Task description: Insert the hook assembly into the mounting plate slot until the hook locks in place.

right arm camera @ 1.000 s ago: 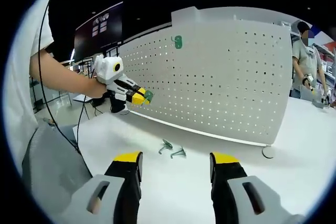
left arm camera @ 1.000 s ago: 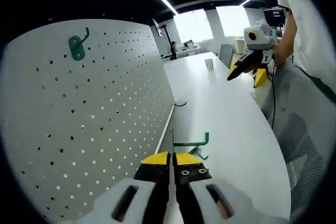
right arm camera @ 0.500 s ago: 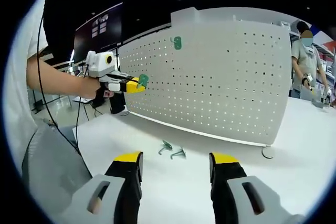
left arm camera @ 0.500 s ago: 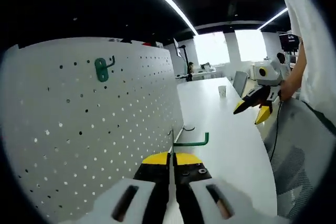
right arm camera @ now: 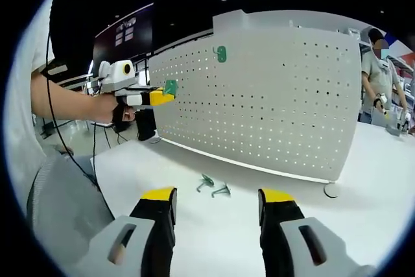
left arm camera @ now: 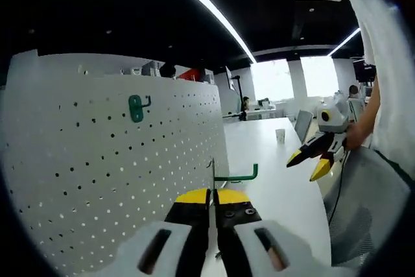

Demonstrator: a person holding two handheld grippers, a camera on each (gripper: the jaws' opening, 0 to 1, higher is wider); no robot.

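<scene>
A white pegboard (left arm camera: 117, 167) (right arm camera: 272, 108) stands upright on the white table. One green hook (left arm camera: 137, 107) (right arm camera: 221, 53) is mounted high on it. My left gripper (left arm camera: 211, 200) (right arm camera: 167, 94) is shut on a second green hook (left arm camera: 235, 174) (right arm camera: 170, 87), held in the air close to the board's face, below and to the right of the mounted hook. My right gripper (right arm camera: 217, 200) (left arm camera: 312, 160) stands open above the table with nothing between its fingers. Two loose green hooks (right arm camera: 213, 186) lie on the table beyond it.
The white table (right arm camera: 214, 231) runs along the board's foot. A round disc (right arm camera: 332, 190) lies near the board's right end. A person (right arm camera: 378, 76) stands behind at the right. A paper cup (left arm camera: 279, 135) sits far down the table.
My left gripper has risen with the hook, from near the table to higher against the board, closer to the mounted hook's level. The right gripper has stayed put.
</scene>
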